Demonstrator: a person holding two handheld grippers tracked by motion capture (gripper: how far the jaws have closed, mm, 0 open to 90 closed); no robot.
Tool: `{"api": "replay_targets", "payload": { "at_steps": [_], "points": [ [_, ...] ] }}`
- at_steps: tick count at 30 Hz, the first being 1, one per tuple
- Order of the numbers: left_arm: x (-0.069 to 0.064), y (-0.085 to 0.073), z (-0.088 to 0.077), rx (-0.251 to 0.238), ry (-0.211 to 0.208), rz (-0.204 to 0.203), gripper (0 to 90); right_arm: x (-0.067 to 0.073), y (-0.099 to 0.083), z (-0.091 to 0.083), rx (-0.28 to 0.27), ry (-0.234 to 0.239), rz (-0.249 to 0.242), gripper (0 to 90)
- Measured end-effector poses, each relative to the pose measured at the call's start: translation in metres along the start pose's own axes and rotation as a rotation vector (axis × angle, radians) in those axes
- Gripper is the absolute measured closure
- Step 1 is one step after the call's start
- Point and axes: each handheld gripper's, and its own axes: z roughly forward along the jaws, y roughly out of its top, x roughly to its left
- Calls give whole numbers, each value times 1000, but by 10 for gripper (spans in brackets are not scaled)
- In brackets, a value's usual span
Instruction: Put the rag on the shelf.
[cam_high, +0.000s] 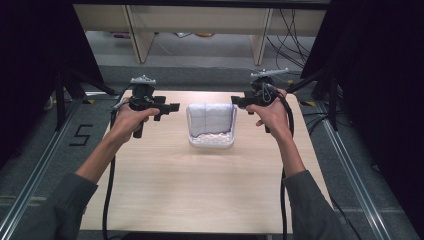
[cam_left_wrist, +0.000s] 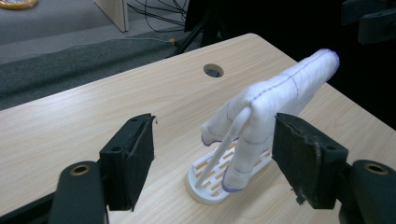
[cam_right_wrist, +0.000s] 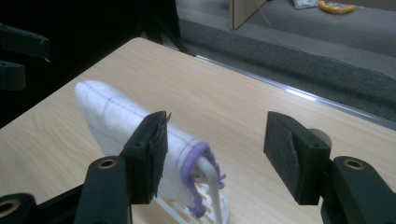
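A white cloth with purple edging (cam_high: 211, 120) hangs over a white rack whose slotted base (cam_high: 212, 141) stands mid-table. My left gripper (cam_high: 170, 107) is held left of it, jaws pointing at the cloth and open. My right gripper (cam_high: 237, 101) hovers at the cloth's upper right corner, also open. In the left gripper view, the left gripper (cam_left_wrist: 217, 123) has its pads apart, with the cloth (cam_left_wrist: 275, 91) and rack base (cam_left_wrist: 210, 182) beyond them, untouched. In the right gripper view, the right gripper (cam_right_wrist: 218, 122) gapes over bare wood, and the cloth (cam_right_wrist: 116, 116) lies behind one jaw.
The wooden table (cam_high: 200, 190) has a round hole (cam_left_wrist: 213, 70) near its far edge. Black curtains and stand legs flank both sides. Wooden furniture legs and cables (cam_high: 290, 40) lie on the grey floor beyond.
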Motion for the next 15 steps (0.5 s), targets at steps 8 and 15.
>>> {"api": "replay_targets", "payload": {
  "at_steps": [8, 15],
  "points": [
    [-13, -19, -7, 15, -58, 1, 279, 9, -9, -4, 7, 20, -31, 391],
    [-21, -33, -14, 7, -77, 7, 260, 17, -21, -13, 2, 30, -16, 376]
  ]
}}
